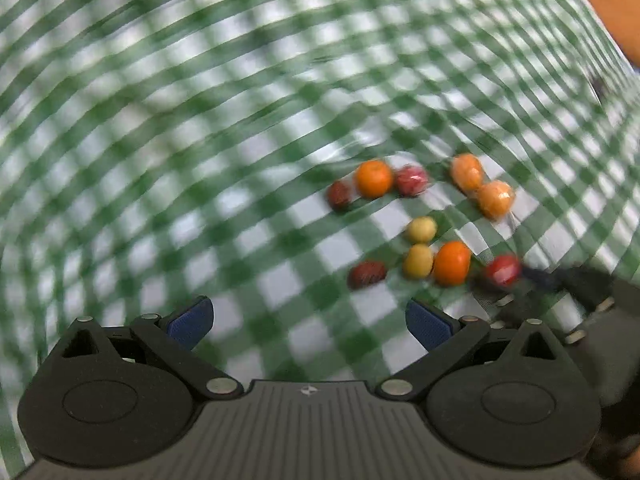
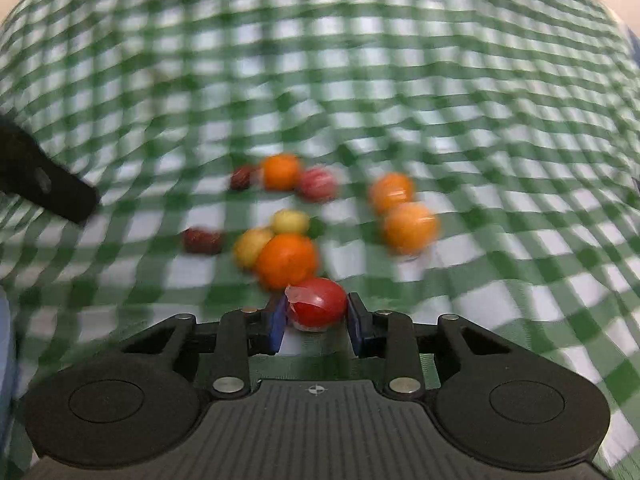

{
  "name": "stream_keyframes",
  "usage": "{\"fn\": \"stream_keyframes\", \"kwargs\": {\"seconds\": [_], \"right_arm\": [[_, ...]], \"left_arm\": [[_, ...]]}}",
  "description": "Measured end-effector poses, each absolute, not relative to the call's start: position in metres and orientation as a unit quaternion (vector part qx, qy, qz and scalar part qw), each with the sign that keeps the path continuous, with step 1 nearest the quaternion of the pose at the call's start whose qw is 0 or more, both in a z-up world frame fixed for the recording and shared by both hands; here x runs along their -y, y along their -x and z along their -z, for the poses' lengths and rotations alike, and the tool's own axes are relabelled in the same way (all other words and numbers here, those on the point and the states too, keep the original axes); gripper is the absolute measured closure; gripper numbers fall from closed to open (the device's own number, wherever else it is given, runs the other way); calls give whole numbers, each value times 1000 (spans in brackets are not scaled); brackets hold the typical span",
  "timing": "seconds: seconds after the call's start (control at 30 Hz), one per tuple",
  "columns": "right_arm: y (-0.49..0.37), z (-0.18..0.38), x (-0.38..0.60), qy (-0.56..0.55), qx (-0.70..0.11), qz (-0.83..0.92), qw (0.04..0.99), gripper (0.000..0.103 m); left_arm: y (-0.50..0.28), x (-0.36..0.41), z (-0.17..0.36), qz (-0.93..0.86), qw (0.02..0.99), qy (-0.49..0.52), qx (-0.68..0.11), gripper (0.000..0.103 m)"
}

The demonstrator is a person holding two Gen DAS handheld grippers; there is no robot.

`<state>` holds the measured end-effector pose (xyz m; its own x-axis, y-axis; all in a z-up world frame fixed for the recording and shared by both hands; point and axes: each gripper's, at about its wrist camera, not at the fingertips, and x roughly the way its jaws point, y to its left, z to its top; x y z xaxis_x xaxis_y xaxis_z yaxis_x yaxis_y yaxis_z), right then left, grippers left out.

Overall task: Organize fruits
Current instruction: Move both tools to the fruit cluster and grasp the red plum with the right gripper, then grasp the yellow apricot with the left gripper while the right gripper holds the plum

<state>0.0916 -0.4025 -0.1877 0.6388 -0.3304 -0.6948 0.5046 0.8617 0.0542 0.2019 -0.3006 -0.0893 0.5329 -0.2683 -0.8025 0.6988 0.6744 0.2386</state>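
Note:
Several small fruits lie on a green-and-white checked cloth (image 1: 200, 160). My right gripper (image 2: 317, 316) is shut on a red fruit (image 2: 318, 303), which also shows in the left wrist view (image 1: 502, 270) at the right gripper's tip. Just beyond it lie an orange (image 2: 287, 261), two yellow fruits (image 2: 252, 247) and a dark red date (image 2: 201, 241). Farther off are another orange (image 2: 280, 171), a pink-red fruit (image 2: 318, 184) and two wrapped oranges (image 2: 408, 226). My left gripper (image 1: 308, 322) is open and empty, above the cloth to the left of the fruits.
The checked cloth (image 2: 480, 120) covers the whole table. An orange object (image 1: 612, 12) shows at the far right edge in the left wrist view. The left gripper's black finger (image 2: 48, 182) shows at the left of the right wrist view. Both views are motion-blurred.

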Motion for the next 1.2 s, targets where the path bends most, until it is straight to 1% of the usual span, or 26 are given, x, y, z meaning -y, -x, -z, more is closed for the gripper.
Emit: {"fn": "stream_keyframes", "kwargs": {"seconds": [0.07, 0.13, 0.33, 0.4, 0.47, 0.57, 0.6, 0.67, 0.7, 0.73, 0.93, 1.1, 1.2], "right_arm": [[-87, 189, 419, -159, -353, 253, 886, 70], [-82, 189, 430, -180, -347, 267, 881, 70], [-79, 191, 441, -210, -340, 268, 877, 70], [-78, 191, 444, -224, -337, 269, 874, 70], [-79, 192, 449, -236, -335, 271, 871, 70], [-76, 192, 450, -249, -337, 271, 866, 70], [-76, 192, 450, -250, -337, 271, 866, 70], [-77, 192, 450, -249, -336, 271, 867, 70], [-77, 192, 450, -250, -336, 271, 867, 70], [-77, 192, 450, -251, -336, 272, 866, 70], [-77, 192, 451, -245, -331, 275, 869, 70], [-74, 184, 447, -223, -295, 284, 885, 70], [-72, 180, 443, -205, -285, 291, 890, 70]], "left_arm": [[-207, 322, 103, 327, 809, -320, -368, 7], [-213, 338, 117, 365, 779, -349, -372, 18], [-219, 361, 147, 444, 716, -400, -361, 34], [-220, 365, 154, 463, 697, -419, -353, 39], [-223, 370, 156, 475, 687, -422, -351, 40], [-234, 372, 153, 489, 682, -394, -374, 40], [-238, 374, 152, 493, 681, -382, -385, 43], [-243, 375, 152, 499, 676, -353, -411, 57], [-243, 375, 152, 503, 674, -343, -419, 70], [-242, 376, 152, 507, 673, -336, -422, 74], [-235, 367, 141, 484, 705, -324, -406, 75], [-232, 326, 91, 414, 775, -247, -409, 75], [-214, 291, 62, 359, 807, -223, -411, 75]]}}
